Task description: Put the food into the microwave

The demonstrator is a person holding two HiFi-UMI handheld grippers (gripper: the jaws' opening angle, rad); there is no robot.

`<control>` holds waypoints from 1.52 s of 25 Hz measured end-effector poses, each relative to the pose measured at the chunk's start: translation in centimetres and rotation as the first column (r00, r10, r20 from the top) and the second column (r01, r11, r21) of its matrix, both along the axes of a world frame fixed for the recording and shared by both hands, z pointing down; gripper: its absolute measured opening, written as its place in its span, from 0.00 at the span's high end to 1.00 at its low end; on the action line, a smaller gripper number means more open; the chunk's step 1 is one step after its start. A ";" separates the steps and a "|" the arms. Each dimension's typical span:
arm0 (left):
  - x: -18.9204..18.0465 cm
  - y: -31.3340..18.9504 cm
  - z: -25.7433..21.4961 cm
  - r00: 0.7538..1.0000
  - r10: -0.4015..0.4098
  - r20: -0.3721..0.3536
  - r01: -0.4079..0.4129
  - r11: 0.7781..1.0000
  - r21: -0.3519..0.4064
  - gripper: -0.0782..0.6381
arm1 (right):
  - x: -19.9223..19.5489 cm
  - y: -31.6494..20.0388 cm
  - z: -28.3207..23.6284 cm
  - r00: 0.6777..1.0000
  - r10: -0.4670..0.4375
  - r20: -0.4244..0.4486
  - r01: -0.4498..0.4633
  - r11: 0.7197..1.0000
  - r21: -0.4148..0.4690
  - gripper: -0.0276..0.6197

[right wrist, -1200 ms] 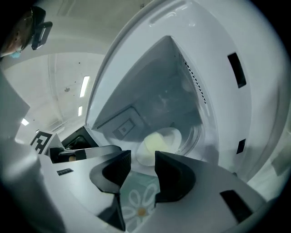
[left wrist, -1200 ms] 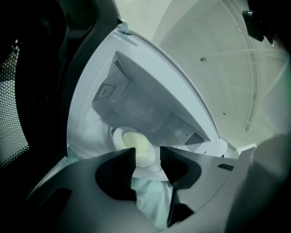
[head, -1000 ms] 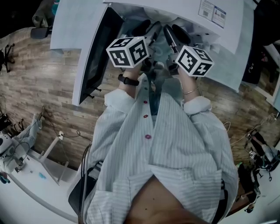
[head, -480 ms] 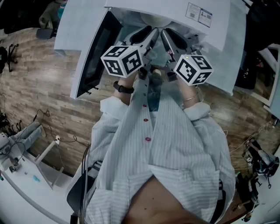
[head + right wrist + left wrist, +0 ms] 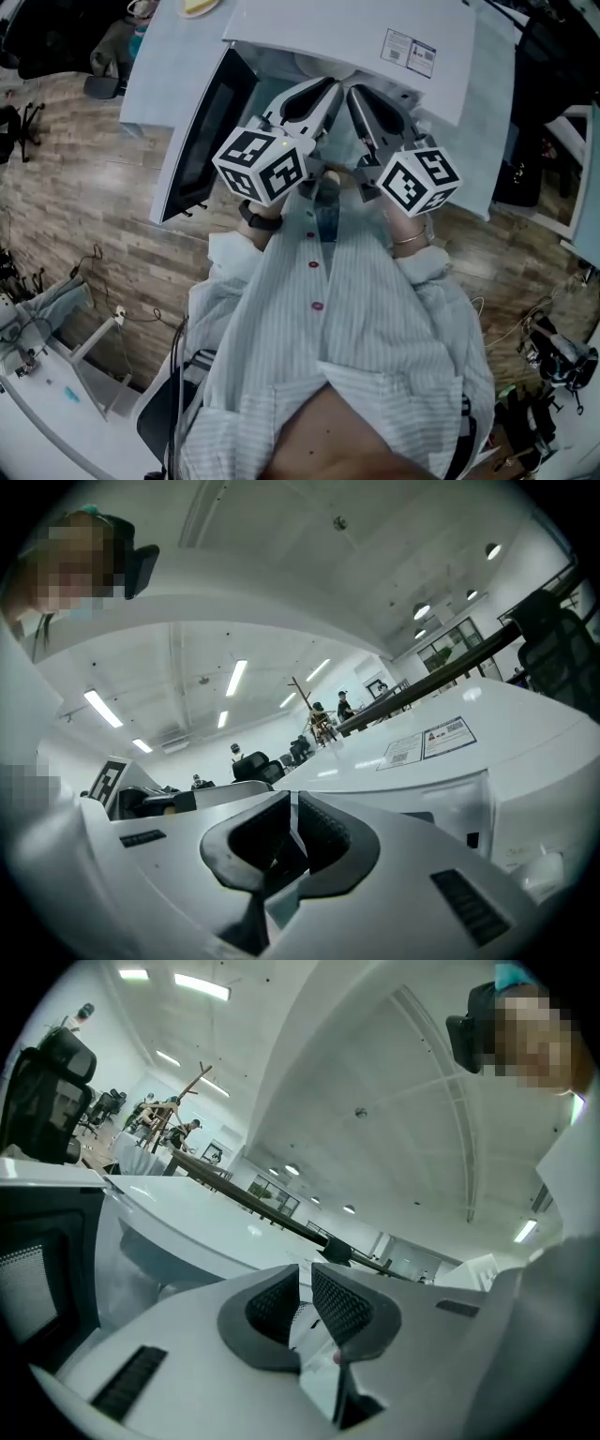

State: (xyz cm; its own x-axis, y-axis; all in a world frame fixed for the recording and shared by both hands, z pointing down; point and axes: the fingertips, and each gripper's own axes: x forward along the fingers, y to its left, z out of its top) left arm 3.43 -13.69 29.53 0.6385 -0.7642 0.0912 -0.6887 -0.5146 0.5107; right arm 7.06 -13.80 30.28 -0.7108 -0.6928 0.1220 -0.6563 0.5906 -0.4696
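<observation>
The microwave stands directly ahead of both grippers, its door swung wide beside the left one. The left gripper and right gripper point side by side at its cavity, each with jaws closing to a narrow slit with nothing between them. Something yellow, seemingly the food, lies well beyond the left gripper, past the door.

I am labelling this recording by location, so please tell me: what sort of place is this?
Probably an open-plan office or lab workspace: a black high-backed office chair, long strip ceiling lights and a wood-plank floor. A white box-shaped microwave stands with its door open.
</observation>
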 end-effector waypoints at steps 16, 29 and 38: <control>0.2 0.3 -1.4 0.998 0.057 -0.038 -0.056 0.998 0.020 0.88 | -0.4 0.0 -1.0 0.999 -0.047 -0.025 0.047 0.999 0.006 0.91; 0.3 0.3 -1.2 0.995 0.086 -0.057 -0.087 0.996 -0.014 0.88 | -0.3 -0.1 -1.7 0.999 -0.042 -0.003 0.042 0.999 0.006 0.91; 0.1 0.4 -0.8 0.995 0.079 -0.066 -0.082 0.996 -0.034 0.88 | 0.0 -0.2 -1.6 1.000 -0.028 0.002 0.028 1.000 0.009 0.91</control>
State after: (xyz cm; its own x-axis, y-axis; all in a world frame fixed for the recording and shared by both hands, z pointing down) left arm 3.53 -13.32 28.76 0.7033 -0.7070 0.0747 -0.6108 -0.5472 0.5722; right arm 7.08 -14.01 28.65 -0.7303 -0.6735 0.1144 -0.6384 0.6133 -0.4651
